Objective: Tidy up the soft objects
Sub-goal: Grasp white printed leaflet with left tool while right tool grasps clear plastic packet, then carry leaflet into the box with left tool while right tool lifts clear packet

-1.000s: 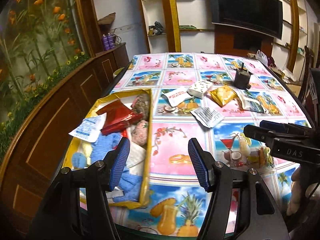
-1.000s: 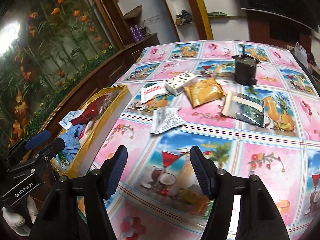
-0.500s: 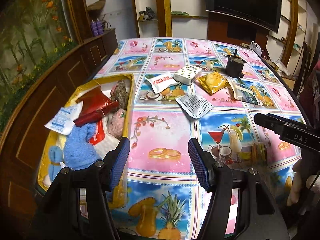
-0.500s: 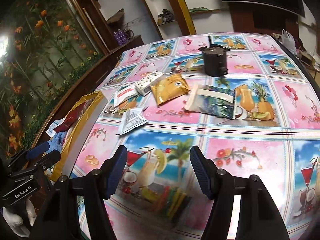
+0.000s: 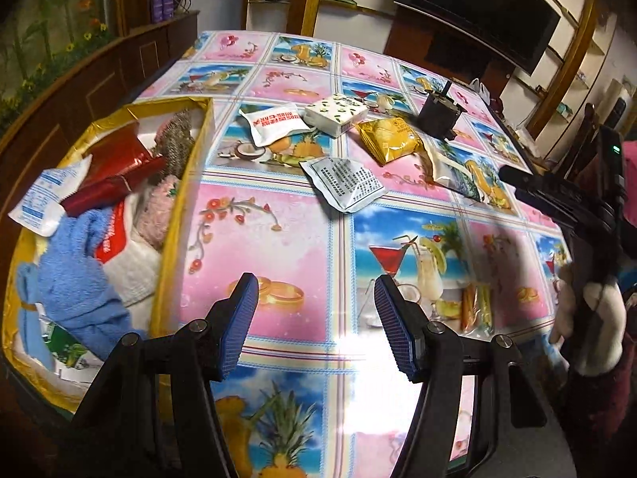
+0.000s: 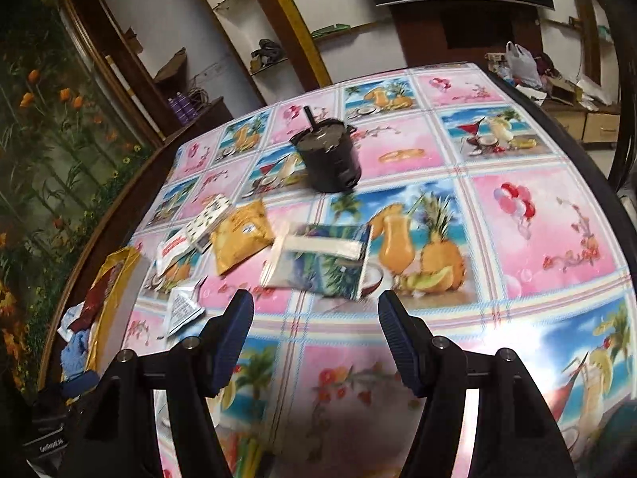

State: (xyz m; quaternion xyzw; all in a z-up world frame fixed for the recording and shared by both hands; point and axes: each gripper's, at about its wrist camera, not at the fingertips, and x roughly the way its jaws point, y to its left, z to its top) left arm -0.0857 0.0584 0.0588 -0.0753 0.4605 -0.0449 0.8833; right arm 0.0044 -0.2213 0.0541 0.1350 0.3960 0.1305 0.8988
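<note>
A gold-rimmed box [image 5: 181, 215] at the table's left holds a blue plush toy [image 5: 75, 275], a red pouch [image 5: 115, 175], pink cloth and white packets. On the table lie a white-red packet [image 5: 274, 121], a tissue pack [image 5: 336, 110], a yellow bag [image 5: 390, 139], a printed white sachet [image 5: 344, 183] and a clear pouch [image 6: 322, 263]. My left gripper [image 5: 312, 322] is open and empty over the table, right of the box. My right gripper [image 6: 316, 342] is open and empty, just short of the clear pouch.
A black pot [image 6: 330, 159] with a stick stands behind the packets. A wooden sideboard [image 5: 99, 83] runs along the table's left side. Shelves and a TV [image 5: 477, 12] line the back wall. The table's right edge [image 6: 577, 135] curves away.
Both grippers have swung to the right, away from the box; the right one now faces the clear pouch and black pot. Both stay open and empty.
</note>
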